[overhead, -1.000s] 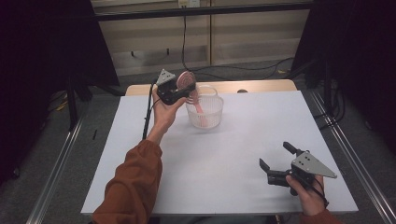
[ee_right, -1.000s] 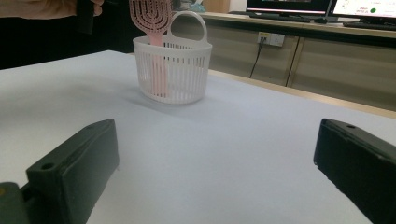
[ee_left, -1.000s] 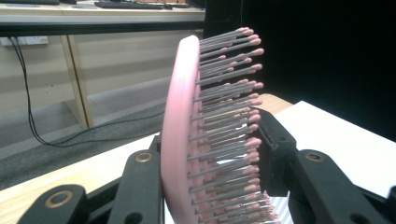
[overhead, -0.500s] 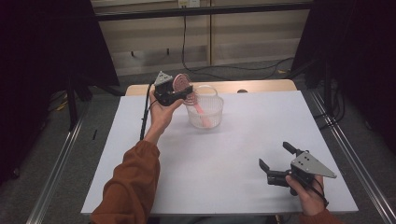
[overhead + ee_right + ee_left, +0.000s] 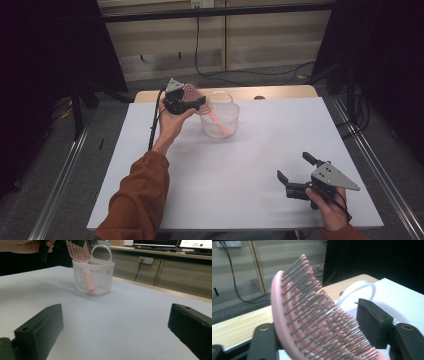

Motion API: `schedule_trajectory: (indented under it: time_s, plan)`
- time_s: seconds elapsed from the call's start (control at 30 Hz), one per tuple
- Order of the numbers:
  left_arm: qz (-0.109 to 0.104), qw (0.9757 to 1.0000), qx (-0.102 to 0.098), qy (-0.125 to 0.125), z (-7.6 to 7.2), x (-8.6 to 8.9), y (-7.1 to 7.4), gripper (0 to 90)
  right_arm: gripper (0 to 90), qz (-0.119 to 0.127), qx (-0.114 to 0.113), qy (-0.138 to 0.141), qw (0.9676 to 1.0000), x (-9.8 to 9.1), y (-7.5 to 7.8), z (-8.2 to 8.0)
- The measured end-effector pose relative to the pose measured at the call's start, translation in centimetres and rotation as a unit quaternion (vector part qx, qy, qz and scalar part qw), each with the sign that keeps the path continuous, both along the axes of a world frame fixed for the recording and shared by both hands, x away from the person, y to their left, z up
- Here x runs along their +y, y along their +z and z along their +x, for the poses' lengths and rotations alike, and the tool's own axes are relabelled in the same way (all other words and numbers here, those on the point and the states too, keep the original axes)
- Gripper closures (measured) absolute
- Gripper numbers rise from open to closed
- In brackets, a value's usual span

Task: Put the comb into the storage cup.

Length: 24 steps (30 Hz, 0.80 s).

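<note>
A pink hairbrush (image 5: 216,116) stands tilted in a small white basket (image 5: 220,121). Its handle points down inside the basket, and its wide bristly head (image 5: 312,315) sticks out over the basket's rim. The basket has thin slats and a loop handle.
</note>
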<state>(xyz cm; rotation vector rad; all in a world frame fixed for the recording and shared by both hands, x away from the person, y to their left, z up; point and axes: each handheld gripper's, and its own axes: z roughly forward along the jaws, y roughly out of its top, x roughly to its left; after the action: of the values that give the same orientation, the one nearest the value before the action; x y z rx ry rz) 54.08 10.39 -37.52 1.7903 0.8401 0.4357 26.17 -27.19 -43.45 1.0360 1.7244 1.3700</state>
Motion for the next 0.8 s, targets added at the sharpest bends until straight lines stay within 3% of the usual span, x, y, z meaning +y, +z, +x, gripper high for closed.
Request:
schedule_trajectory:
  time_s: [0.13,0.23,0.3,0.53,0.8]
  plan:
    - [0.003,1.0000,0.005,-0.005,-0.20,-0.29,-0.19,25.6,0.0,-0.002,0.001,0.002,1.0000,0.10,-0.03,-0.01]
    - [0.009,0.9999,-0.005,-0.012,-0.35,-0.31,-0.37,22.8,0.0,-0.001,0.001,0.003,1.0000,0.09,-0.02,-0.04]
    - [0.000,1.0000,-0.003,-0.010,-0.33,-0.21,-0.45,20.4,0.0,-0.001,0.001,0.002,1.0000,0.07,-0.03,-0.03]
    - [-0.002,0.9999,-0.009,0.006,-0.32,0.05,-0.69,5.5,0.0,-0.001,0.001,0.002,1.0000,0.07,-0.03,-0.01]
    - [-0.011,0.9998,-0.016,0.001,-0.53,0.36,-0.58,1.9,0.0,0.000,0.001,0.001,1.0000,0.08,-0.01,-0.06]
